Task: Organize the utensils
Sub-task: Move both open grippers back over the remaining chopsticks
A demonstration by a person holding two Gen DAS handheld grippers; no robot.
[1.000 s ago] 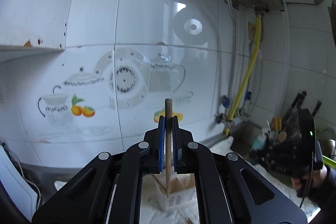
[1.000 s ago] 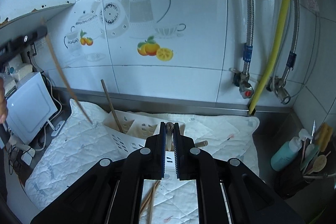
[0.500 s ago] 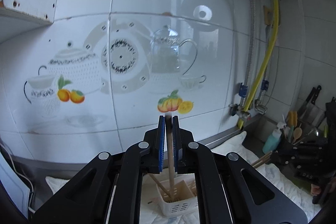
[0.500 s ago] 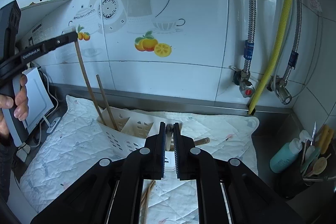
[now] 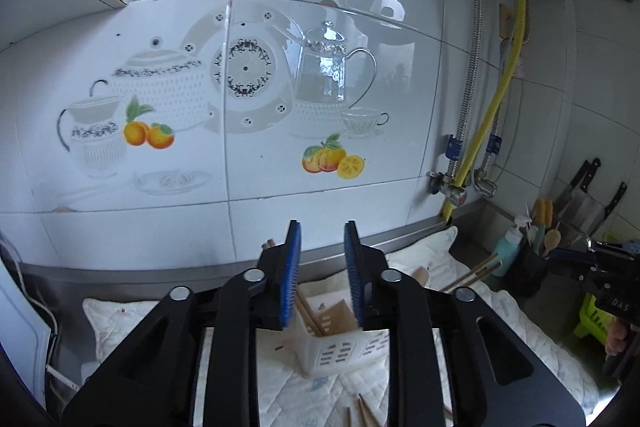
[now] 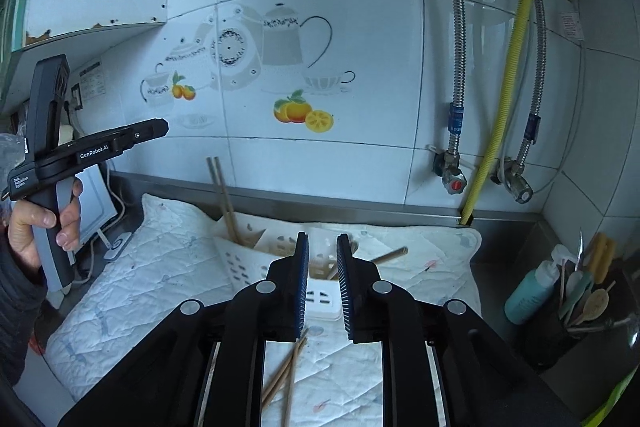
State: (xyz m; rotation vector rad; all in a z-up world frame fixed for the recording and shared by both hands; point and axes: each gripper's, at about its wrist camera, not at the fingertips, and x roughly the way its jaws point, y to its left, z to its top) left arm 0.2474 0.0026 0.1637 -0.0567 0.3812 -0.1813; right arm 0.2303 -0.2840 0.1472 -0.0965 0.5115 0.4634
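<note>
A white slotted utensil holder (image 5: 340,355) stands on a white quilted mat (image 6: 160,259); it also shows in the right wrist view (image 6: 248,263). Two wooden chopsticks (image 6: 222,195) stand upright in its left compartment. My left gripper (image 5: 320,259) is open and empty above the holder; it shows from the side in the right wrist view (image 6: 92,147). My right gripper (image 6: 322,267) is open and empty, low over the holder's right end. More chopsticks (image 6: 286,375) lie loose on the mat below it, and another pair (image 6: 386,255) rests against the holder's right side.
A tiled wall with pipes and a yellow hose (image 6: 500,115) is behind. A dark caddy with spoons and a teal bottle (image 6: 528,291) stands at the right. Knives (image 5: 580,195) hang at far right. A white appliance (image 6: 96,203) sits at the left.
My left gripper opened and let go of its chopstick, which now stands in the holder beside the other one. My right gripper opened too.
</note>
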